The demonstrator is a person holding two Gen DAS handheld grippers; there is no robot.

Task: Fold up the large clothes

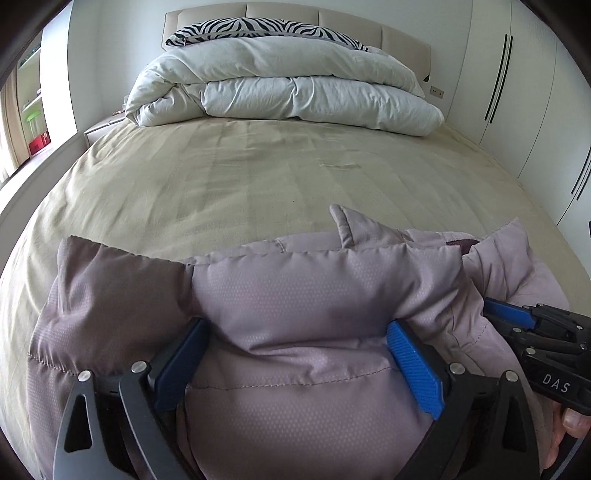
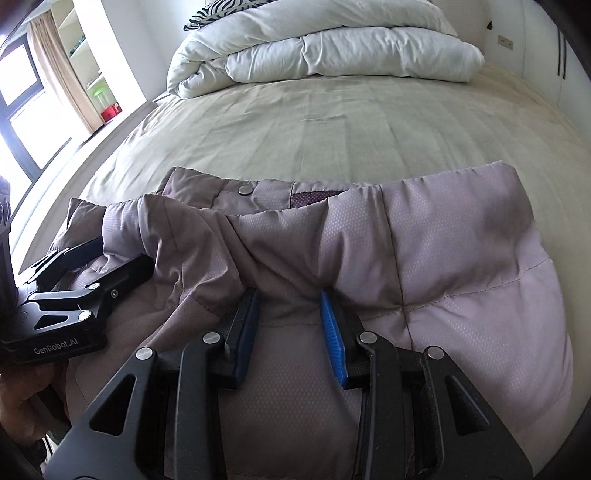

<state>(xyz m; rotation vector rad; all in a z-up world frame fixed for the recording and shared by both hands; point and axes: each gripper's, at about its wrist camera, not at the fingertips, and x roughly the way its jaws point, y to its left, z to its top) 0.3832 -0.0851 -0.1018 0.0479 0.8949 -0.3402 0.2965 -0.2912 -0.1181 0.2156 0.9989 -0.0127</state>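
Observation:
A mauve padded jacket point(image 1: 295, 295) lies bunched on the near part of the bed, its collar with a metal snap point(image 2: 245, 190) facing the headboard. My left gripper point(image 1: 297, 350) stands open wide over it, a puffy fold bulging between the blue pads point(image 1: 410, 358). In the right wrist view this gripper point(image 2: 110, 254) sits at the jacket's left side. My right gripper point(image 2: 290, 306) is shut on a pinch of jacket point(image 2: 443, 240) fabric just below the collar. It also shows at the right edge of the left wrist view, the right gripper point(image 1: 493, 314) buried in cloth.
The beige bed sheet point(image 1: 240, 177) stretches flat beyond the jacket. A folded white duvet point(image 1: 288, 85) and a zebra pillow point(image 1: 258, 27) lie at the headboard. White wardrobe doors point(image 1: 517, 92) line the right side; a window point(image 2: 22, 74) is at the left.

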